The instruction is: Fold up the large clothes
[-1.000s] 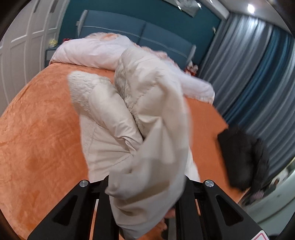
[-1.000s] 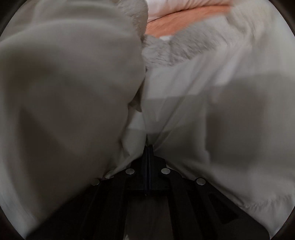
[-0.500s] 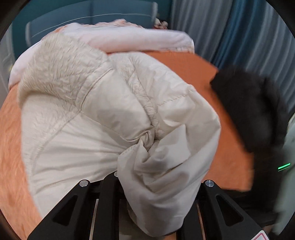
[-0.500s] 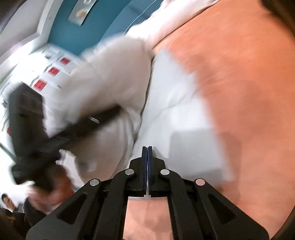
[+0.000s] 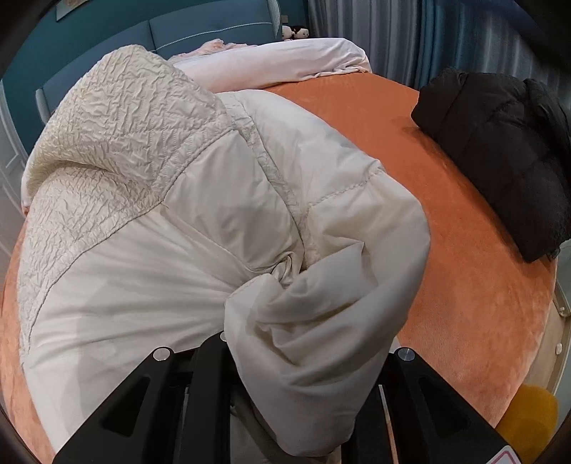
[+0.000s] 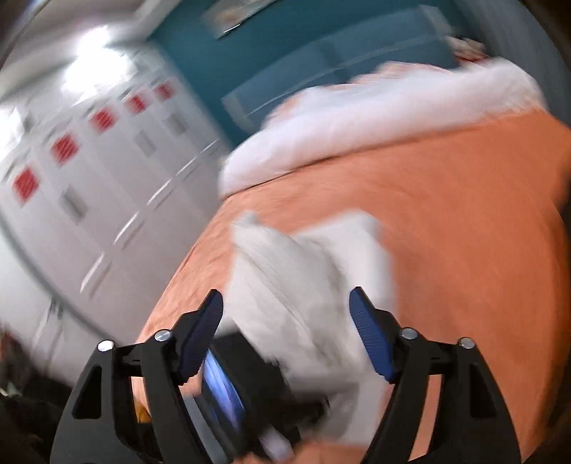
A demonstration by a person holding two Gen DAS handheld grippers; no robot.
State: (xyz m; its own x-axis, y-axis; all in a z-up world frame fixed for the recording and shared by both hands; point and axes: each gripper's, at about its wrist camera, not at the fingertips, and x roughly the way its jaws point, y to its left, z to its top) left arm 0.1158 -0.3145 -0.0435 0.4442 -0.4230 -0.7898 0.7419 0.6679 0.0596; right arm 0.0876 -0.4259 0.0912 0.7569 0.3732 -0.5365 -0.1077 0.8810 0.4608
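The orange bed (image 5: 446, 221) fills both views and serves as the anchor for everything else. At its head lies a long pale pink duvet (image 5: 285, 60) against the teal headboard (image 5: 200, 32), with grey-blue curtains (image 5: 410, 32) behind the far corner; in the right wrist view a white wardrobe (image 6: 107, 171) with red marks on its doors stands off the bed's side, though that whole view is smeared by motion. In the middle of the bed lies the cream jacket (image 5: 185, 228) — smooth quilted panels with a crinkled, textured collar or hood piece bunched up toward the headboard end. A dark, folded black jacket (image 5: 499, 150) sits on the bed well apart from it, near the edge by the curtains. The left gripper (image 5: 285, 385) is clenched on a twisted wad of the cream jacket at the end nearest the foot of the bed, the fabric spilling over and hiding its fingertips. The right gripper (image 6: 285, 328) is above the bed with its jaws spread wide, having just been opening; its blue pads (image 6: 371, 339) stand clear on either side and press on nothing — the cream jacket and the blurred body of the other gripper only show beyond the gap. A small yellow object (image 5: 531, 421) peeks past the bed's near corner, too cut off to identify.
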